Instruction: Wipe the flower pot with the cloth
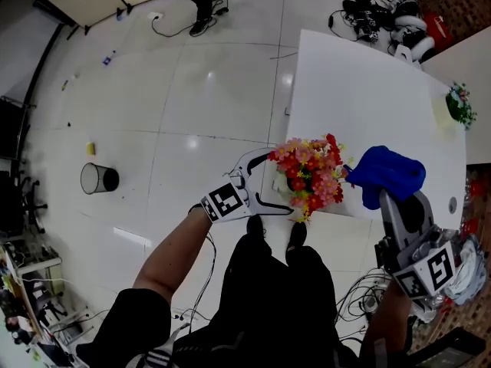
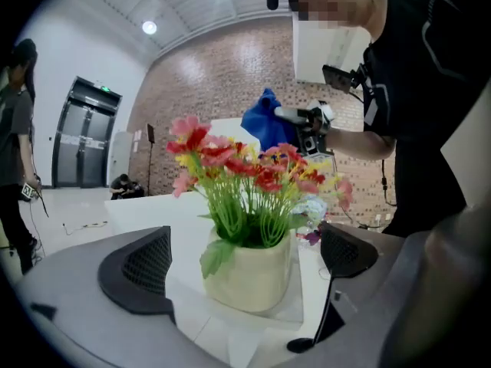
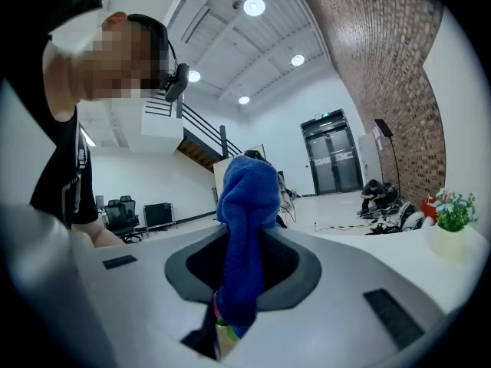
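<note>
A cream flower pot (image 2: 249, 271) filled with red, pink and yellow flowers (image 1: 311, 171) stands at the near edge of the white table (image 1: 368, 90). My left gripper (image 1: 280, 182) is open wide around it. In the left gripper view the pot sits between the two dark pads (image 2: 142, 271), clear of both. My right gripper (image 1: 393, 196) hovers to the right of the flowers, shut on a bunched blue cloth (image 1: 391, 173). In the right gripper view the cloth (image 3: 245, 228) rises out of the closed jaws and hides what lies straight ahead.
A second small potted plant (image 1: 460, 104) stands at the table's far right edge. Cables and gear (image 1: 383, 18) lie on the floor past the table's far end. A mesh waste bin (image 1: 98, 179) stands on the floor at left. Another person (image 2: 15, 152) stands in the room.
</note>
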